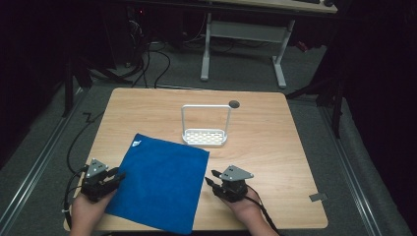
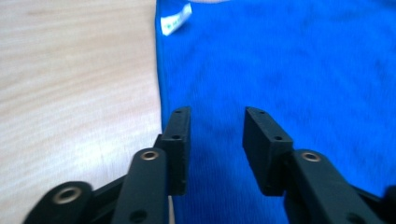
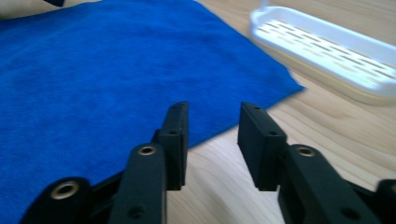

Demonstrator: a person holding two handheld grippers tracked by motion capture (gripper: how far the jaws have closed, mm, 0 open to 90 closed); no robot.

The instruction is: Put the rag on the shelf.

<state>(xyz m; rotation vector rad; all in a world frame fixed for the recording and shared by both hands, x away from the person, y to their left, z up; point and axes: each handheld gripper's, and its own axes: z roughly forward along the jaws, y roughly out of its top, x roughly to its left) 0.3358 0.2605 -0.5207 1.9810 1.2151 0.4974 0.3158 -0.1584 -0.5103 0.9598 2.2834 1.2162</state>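
Observation:
A blue cloth [image 1: 160, 179] lies flat on the wooden table [image 1: 260, 123], with a small white label [image 1: 136, 143] at its far left corner. My left gripper [image 1: 119, 176] is open at the cloth's left edge; its jaws hang just over the blue fabric [image 2: 289, 70] and hold nothing. My right gripper [image 1: 210, 177] is open just off the cloth's right edge, over bare wood, pointing at the cloth [image 3: 93, 70]. A white slotted tray [image 1: 205, 137] with a tall wire handle stands beyond the cloth; its rim [image 3: 322, 51] is also in the right gripper view.
A small dark round hole or cap [image 1: 234, 103] sits near the table's far edge. A white desk frame [image 1: 243, 34] and cables stand on the floor behind. Bare wood lies right of the tray and along the table's far side.

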